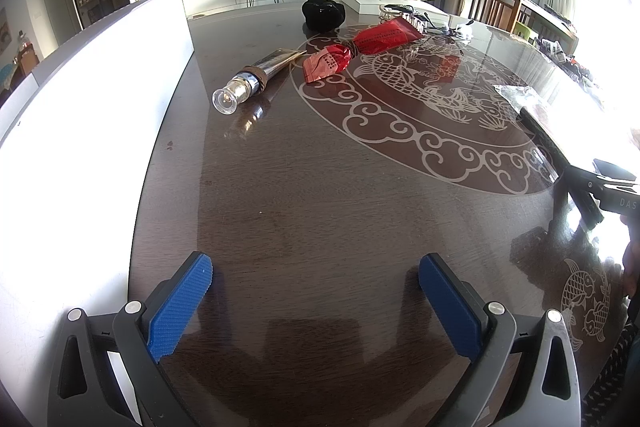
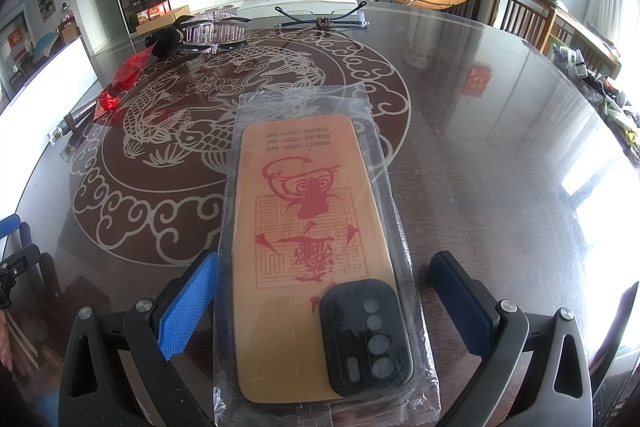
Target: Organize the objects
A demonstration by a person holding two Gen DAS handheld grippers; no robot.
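The left tool (image 1: 316, 303) hung low over the dark glass-topped bench (image 1: 320, 187), its blue pads spread wide apart with nothing between them. Beside it, along the bench's left edge, stood a white box (image 1: 92, 99).

The right tool (image 2: 324, 307) was also spread open, its fingers either side of a phone case (image 2: 316, 259) sealed in a clear plastic sleeve; whether the pads touched the sleeve I could not tell. The case was tan with a red seal design and a black camera block, and it lay flat on the bench just inside the near rim of the white carp-and-cloud pattern.

Toward the far left of the bench lay a silver tube (image 1: 256, 75) with a clear cap. Just beside it lay a red packet (image 1: 360, 51) cinched at its middle. Beyond those sat a black hair tie (image 1: 323, 11), a clear hair claw clip (image 2: 214, 31) and a pair of glasses (image 2: 320, 19) with arms open. A flat white box (image 2: 300, 3) rested at the far edge.
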